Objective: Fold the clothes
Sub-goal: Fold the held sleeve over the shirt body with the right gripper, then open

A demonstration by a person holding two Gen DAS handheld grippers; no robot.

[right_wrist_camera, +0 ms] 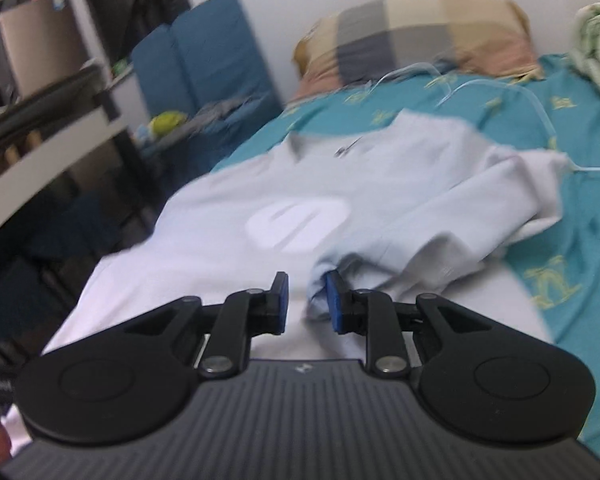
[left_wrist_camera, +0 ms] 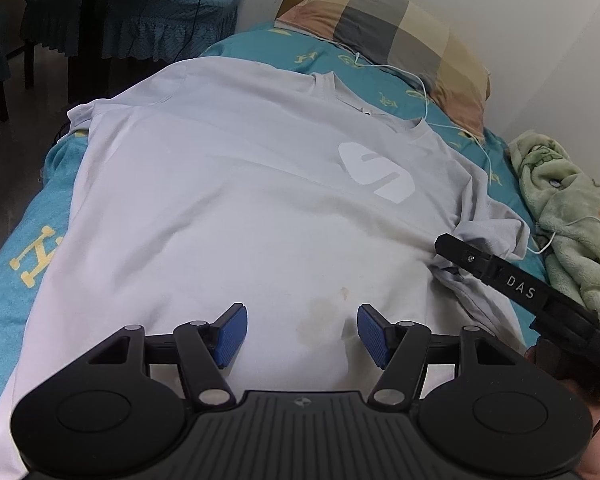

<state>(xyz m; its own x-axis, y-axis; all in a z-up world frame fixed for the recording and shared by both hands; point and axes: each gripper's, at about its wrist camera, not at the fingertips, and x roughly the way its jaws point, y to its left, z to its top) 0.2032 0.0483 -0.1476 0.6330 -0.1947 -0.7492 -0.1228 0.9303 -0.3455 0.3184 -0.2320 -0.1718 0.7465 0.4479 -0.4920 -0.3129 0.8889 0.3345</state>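
A pale grey T-shirt (left_wrist_camera: 228, 200) with a white logo (left_wrist_camera: 376, 172) lies face up on the teal bed (left_wrist_camera: 24, 280). Its right sleeve is bunched and folded inward (right_wrist_camera: 480, 208). My left gripper (left_wrist_camera: 302, 334) is open and empty, low over the shirt's lower middle, where there is a yellowish stain. My right gripper (right_wrist_camera: 307, 304) is partly open over the shirt near the sleeve; a fold of cloth (right_wrist_camera: 318, 292) touches its right pad, not pinched. The right gripper also shows in the left wrist view (left_wrist_camera: 496, 268), at the bunched sleeve. The right wrist view is blurred.
A checked pillow (left_wrist_camera: 392, 28) lies at the head of the bed by the wall. A green fleece blanket (left_wrist_camera: 568, 216) is heaped at the right. A white cable (left_wrist_camera: 424, 92) runs across the sheet. A teal-covered table (left_wrist_camera: 140, 20) and shelving (right_wrist_camera: 40, 100) stand left of the bed.
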